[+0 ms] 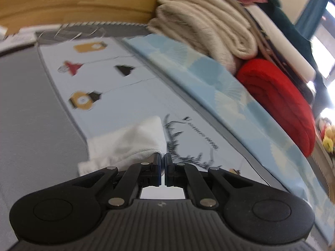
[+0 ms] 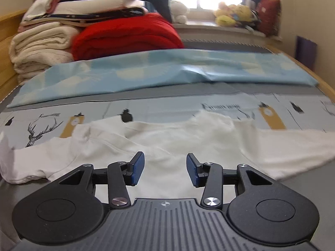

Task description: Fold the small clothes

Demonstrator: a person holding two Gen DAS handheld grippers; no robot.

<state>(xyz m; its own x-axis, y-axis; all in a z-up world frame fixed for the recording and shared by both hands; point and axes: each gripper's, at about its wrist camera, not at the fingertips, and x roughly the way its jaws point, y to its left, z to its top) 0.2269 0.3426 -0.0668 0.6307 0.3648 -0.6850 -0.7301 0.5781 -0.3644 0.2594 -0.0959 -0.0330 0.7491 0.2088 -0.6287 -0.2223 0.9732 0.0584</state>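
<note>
My left gripper point(image 1: 163, 163) is pinching a corner of the white cotton T-shirt point(image 2: 167, 144) lying on the printed bedsheet point(image 2: 159, 106); my right gripper point(image 2: 165, 168) is hovering above it, jaws parted.

Dark script lettering printed on the patterned bedsheet point(image 2: 171, 108) beside the stag drawing — too blurred to read; nothing else legible.
</note>
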